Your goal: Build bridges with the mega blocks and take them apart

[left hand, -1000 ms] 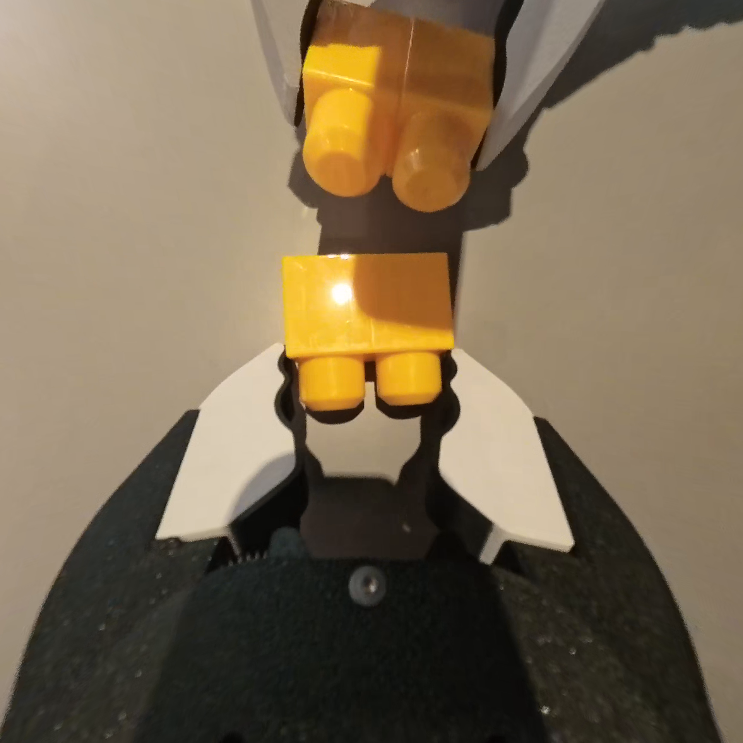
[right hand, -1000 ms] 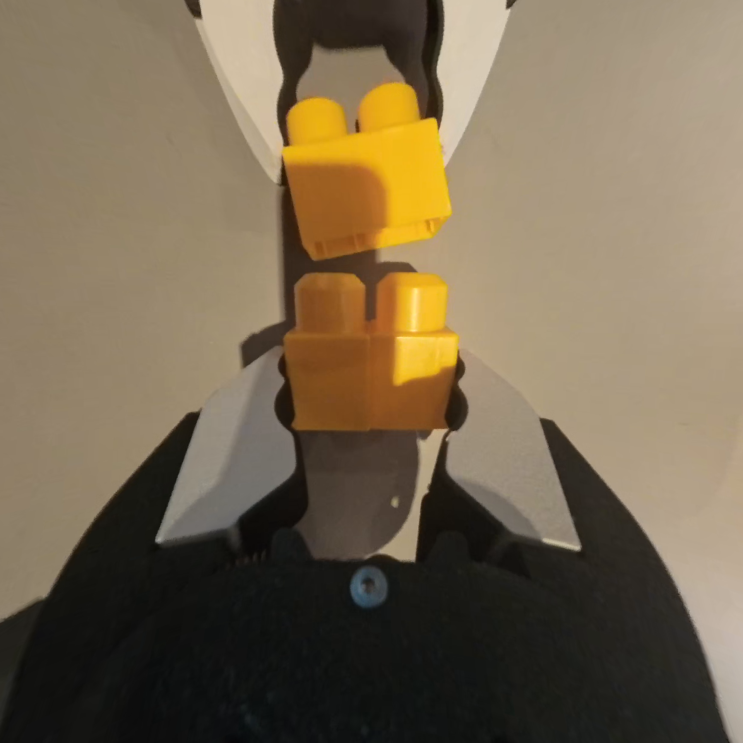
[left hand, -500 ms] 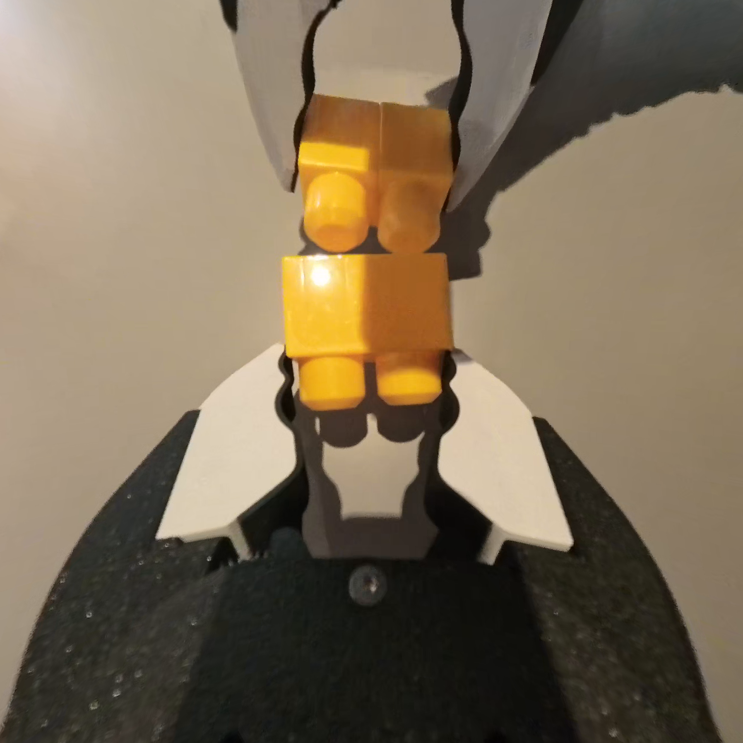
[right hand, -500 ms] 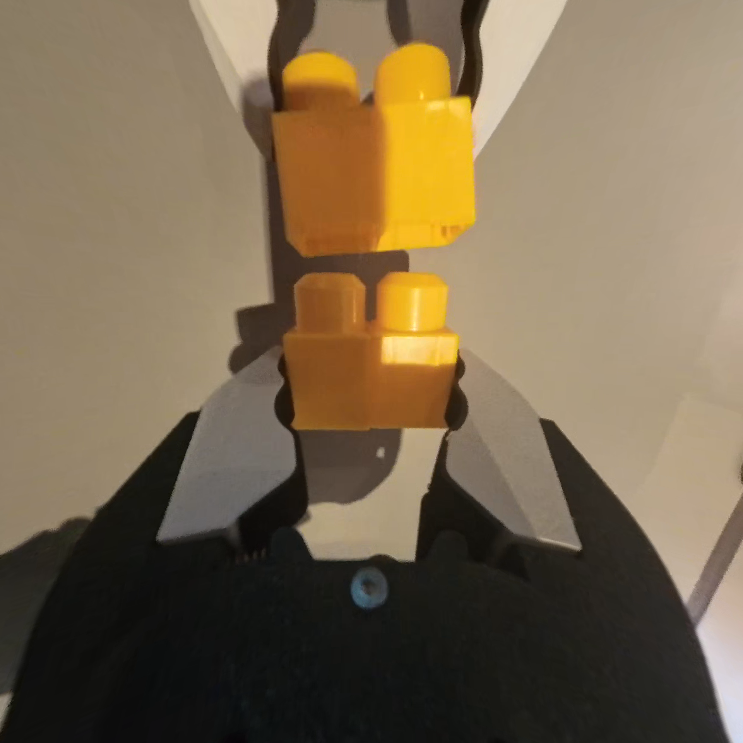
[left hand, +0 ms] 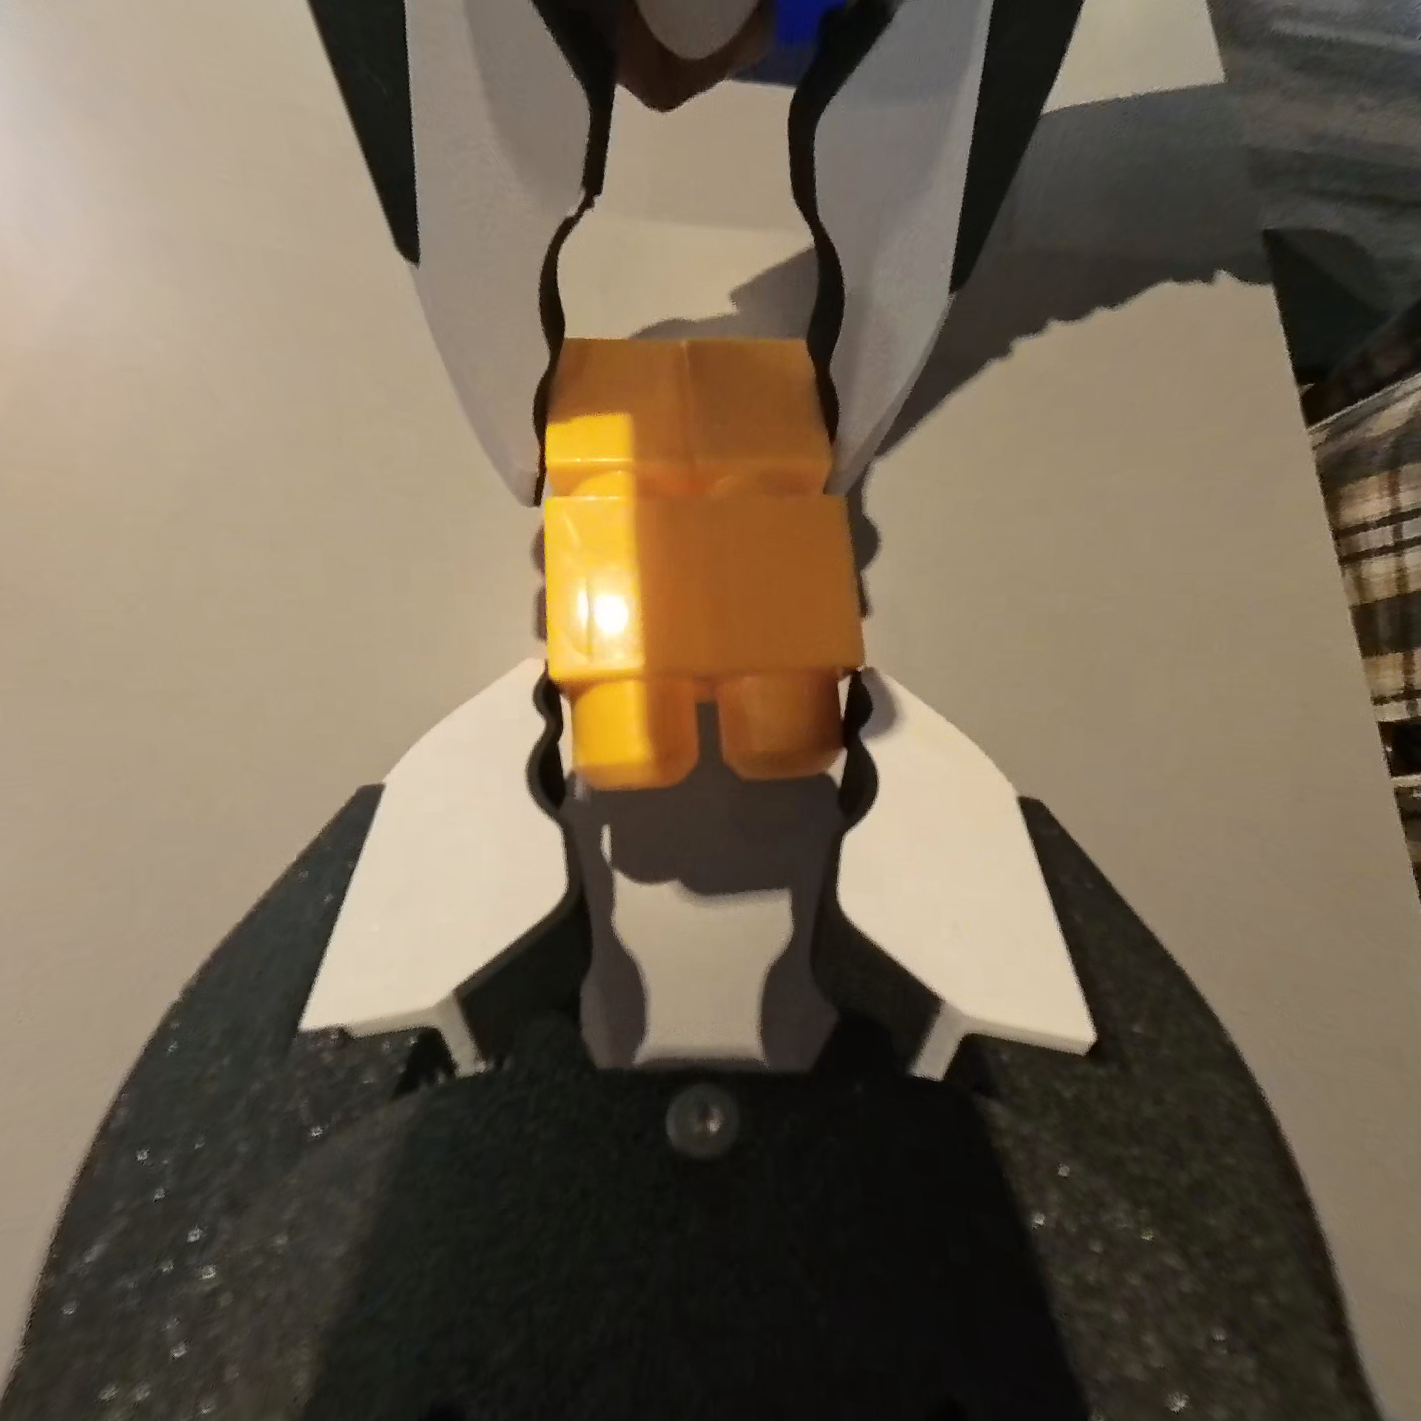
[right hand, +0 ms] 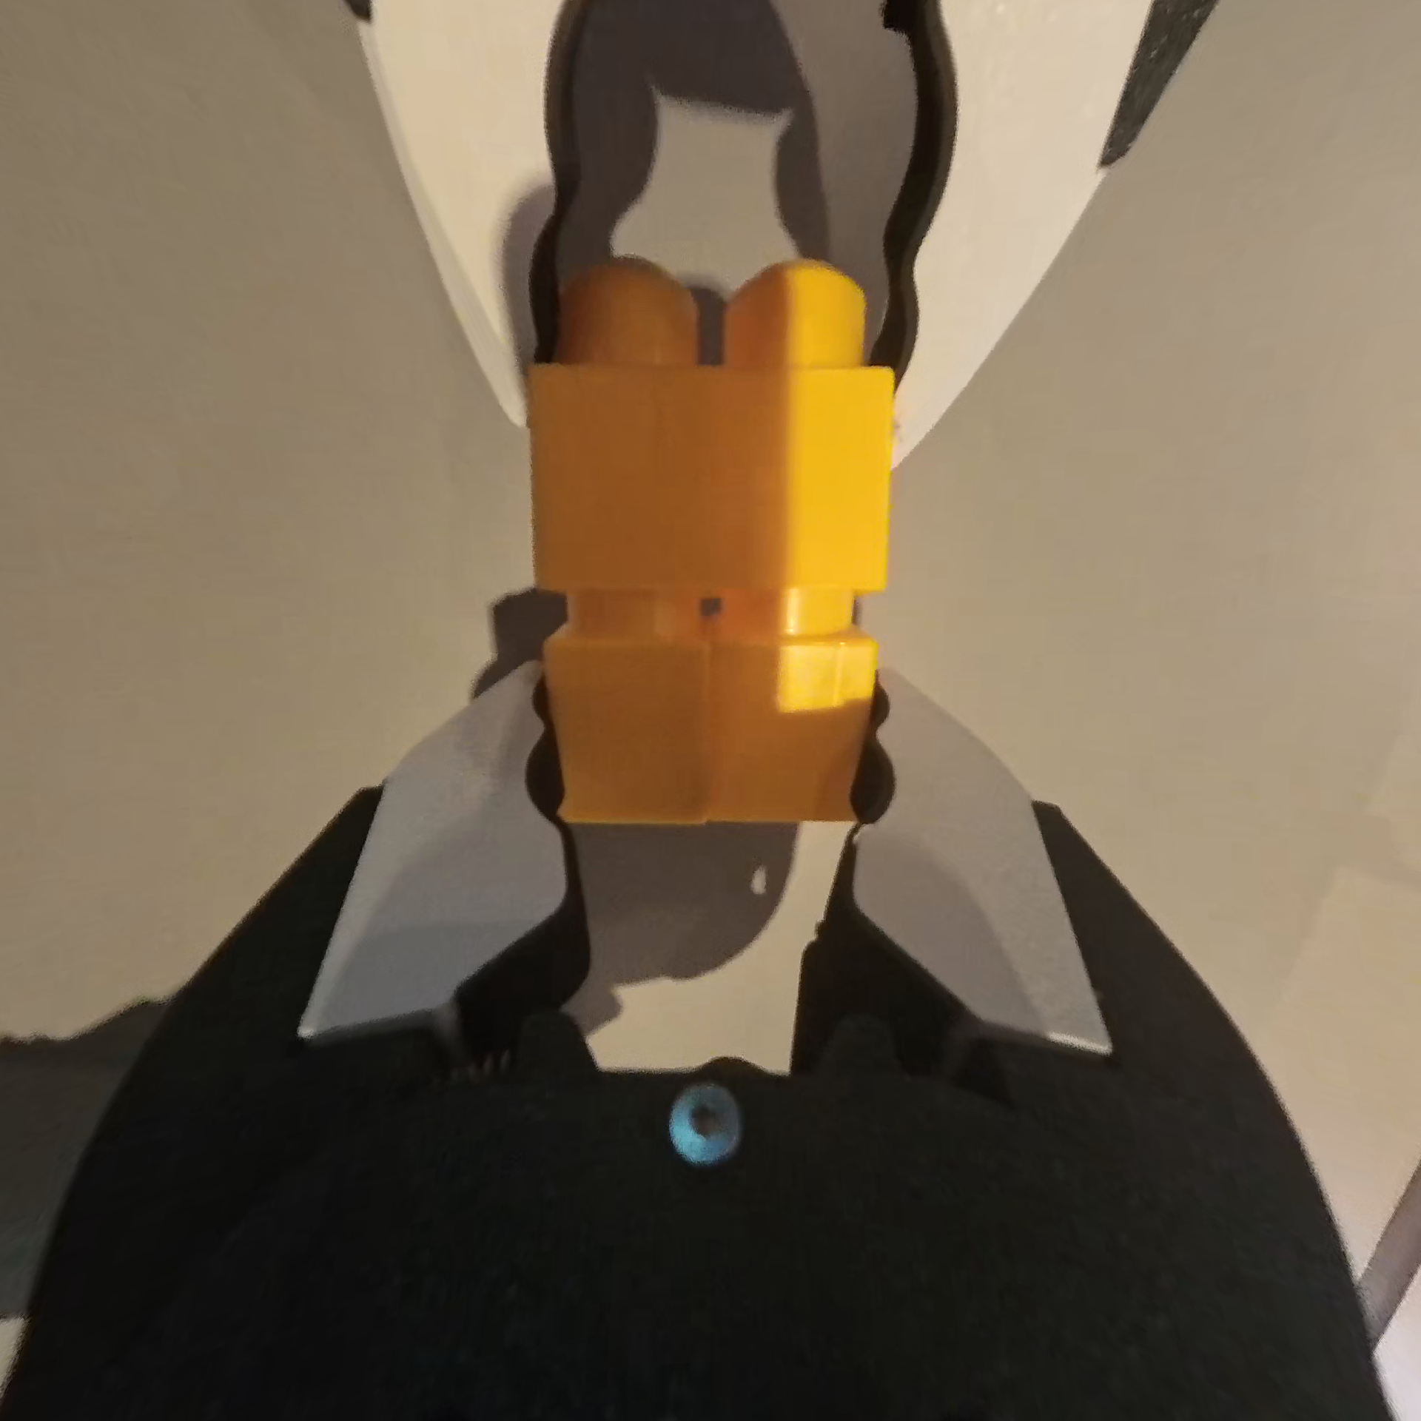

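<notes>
Two yellow two-stud mega blocks meet in mid-air above a beige table (left hand: 192,538). My left gripper (left hand: 700,680) is shut on one block (left hand: 738,592), its studs pointing back at the camera. My right gripper (left hand: 688,469) comes in from the top of this view, shut on the other block (left hand: 684,407). In the right wrist view, my right gripper (right hand: 711,692) holds its block (right hand: 638,738) with the studs pushed partway into the underside of the left gripper's block (right hand: 711,477). A narrow gap with studs still shows between them. The left gripper (right hand: 711,423) faces it from above.
A person's plaid clothing (left hand: 1376,554) shows past the table's right edge in the left wrist view. A grey sleeve (left hand: 1322,115) is at the top right. The table's edge (right hand: 1403,976) shows at the right of the right wrist view. The gap from one gripper's tips to the other's is roughly 5 cm.
The two grippers have moved toward each other. The blocks were apart a second ago; now the right block's studs sit partway inside the left block.
</notes>
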Available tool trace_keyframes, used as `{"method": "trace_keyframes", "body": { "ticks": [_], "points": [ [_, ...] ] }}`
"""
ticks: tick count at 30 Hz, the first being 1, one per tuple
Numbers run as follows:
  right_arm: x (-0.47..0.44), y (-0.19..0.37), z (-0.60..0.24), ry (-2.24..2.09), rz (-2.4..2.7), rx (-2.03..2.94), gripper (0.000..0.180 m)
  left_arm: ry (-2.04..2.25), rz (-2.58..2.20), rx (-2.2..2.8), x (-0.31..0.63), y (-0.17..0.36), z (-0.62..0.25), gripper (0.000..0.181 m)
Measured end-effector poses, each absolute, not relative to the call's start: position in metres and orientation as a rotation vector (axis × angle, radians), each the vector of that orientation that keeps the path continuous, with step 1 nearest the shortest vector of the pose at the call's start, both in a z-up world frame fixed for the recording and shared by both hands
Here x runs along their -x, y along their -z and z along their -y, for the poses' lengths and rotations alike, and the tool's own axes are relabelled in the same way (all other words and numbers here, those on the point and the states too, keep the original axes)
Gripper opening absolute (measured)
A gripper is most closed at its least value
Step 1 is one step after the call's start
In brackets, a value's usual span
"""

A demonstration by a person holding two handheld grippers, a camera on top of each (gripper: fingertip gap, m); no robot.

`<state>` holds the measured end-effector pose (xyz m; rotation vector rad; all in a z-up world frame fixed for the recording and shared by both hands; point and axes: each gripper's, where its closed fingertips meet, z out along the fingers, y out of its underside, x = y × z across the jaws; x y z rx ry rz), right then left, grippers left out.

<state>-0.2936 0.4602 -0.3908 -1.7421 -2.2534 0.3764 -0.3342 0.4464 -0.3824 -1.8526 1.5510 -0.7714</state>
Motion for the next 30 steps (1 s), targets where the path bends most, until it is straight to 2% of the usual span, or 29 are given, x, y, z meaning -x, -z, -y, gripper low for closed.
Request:
{"method": "trace_keyframes", "body": {
  "ticks": [23, 30],
  "points": [
    [0.299, 0.400, -0.462, -0.311, 2.268, 1.747, 0.073, 0.727, -1.570, 1.851, 0.332, 0.390, -0.451, 0.069],
    [0.305, 0.387, -0.465, -0.424, 2.150, 1.689, 0.073, 0.761, -1.503, 1.770, 0.330, 0.378, -0.456, 0.069]
  ]
}}
